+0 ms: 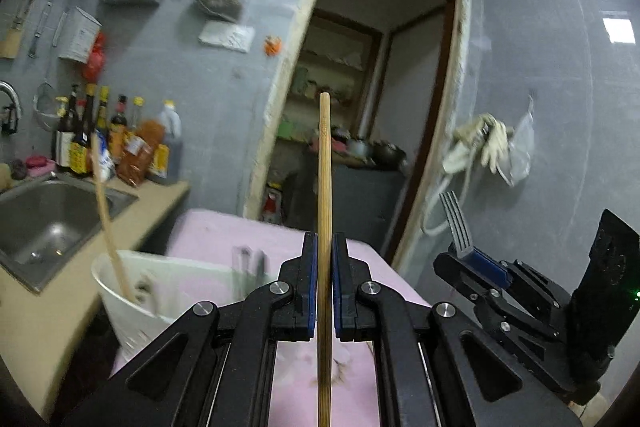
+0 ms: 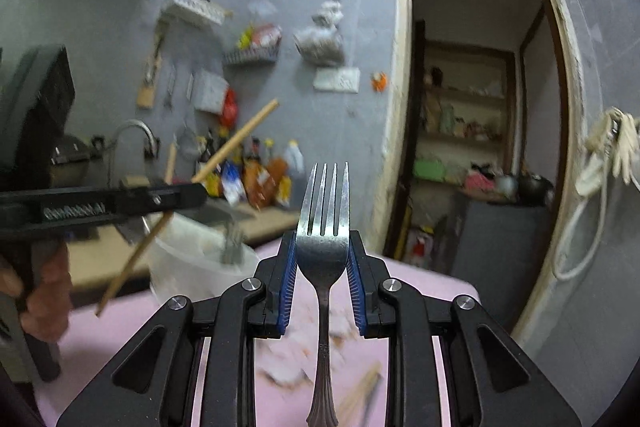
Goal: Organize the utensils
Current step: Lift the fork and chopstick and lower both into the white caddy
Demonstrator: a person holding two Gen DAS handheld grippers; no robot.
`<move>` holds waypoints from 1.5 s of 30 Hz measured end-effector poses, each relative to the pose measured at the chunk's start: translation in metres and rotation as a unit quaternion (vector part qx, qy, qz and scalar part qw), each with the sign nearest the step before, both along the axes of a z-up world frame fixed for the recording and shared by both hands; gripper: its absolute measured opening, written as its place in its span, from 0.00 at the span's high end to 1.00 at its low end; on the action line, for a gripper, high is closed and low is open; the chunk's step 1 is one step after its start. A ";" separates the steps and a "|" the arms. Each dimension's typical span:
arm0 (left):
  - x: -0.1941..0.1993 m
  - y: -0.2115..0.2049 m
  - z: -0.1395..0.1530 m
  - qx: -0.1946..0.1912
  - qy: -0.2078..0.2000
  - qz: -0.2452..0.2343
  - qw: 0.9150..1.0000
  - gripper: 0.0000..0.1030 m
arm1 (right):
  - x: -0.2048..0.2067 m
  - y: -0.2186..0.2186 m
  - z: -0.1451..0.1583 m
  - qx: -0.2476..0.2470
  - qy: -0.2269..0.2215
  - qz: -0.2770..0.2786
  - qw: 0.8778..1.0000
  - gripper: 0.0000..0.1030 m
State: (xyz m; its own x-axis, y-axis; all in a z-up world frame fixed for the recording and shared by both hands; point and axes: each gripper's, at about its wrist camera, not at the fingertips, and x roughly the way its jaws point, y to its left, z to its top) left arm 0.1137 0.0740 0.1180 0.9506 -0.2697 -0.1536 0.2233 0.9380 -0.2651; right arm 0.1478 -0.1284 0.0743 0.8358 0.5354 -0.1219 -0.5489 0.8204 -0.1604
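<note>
A wooden chopstick [image 1: 324, 211] is clamped upright in the left claw [image 1: 324, 247]. A steel fork [image 2: 325, 227] is gripped by the right claw [image 2: 322, 247] — tines up, above the pink tabletop [image 2: 420, 283].

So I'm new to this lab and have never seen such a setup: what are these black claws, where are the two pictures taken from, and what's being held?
No robot here: a person carries a two-finger gripper in each hand, and each has a camera looking along its fingers. The left camera shows the left gripper shut on a wooden chopstick. The right camera shows the right gripper clamping a metal fork, prongs up. Ahead, on a pink-covered table, stands a white holder already containing another chopstick. A sink is on the left.
</note>
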 end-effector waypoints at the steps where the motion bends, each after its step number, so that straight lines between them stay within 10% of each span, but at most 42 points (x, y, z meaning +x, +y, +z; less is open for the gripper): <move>1: 0.001 0.010 0.006 -0.006 -0.010 0.008 1.000 0.96 | 0.002 0.003 0.003 0.005 -0.002 0.006 1.000 0.79; 17: 0.053 0.152 0.015 -0.096 -0.077 0.127 0.984 0.96 | 0.068 0.059 0.035 0.169 0.020 0.109 0.979 0.79; 45: 0.059 0.142 -0.017 -0.105 -0.125 0.167 0.972 0.96 | 0.079 0.076 0.018 0.170 0.001 0.105 0.980 0.79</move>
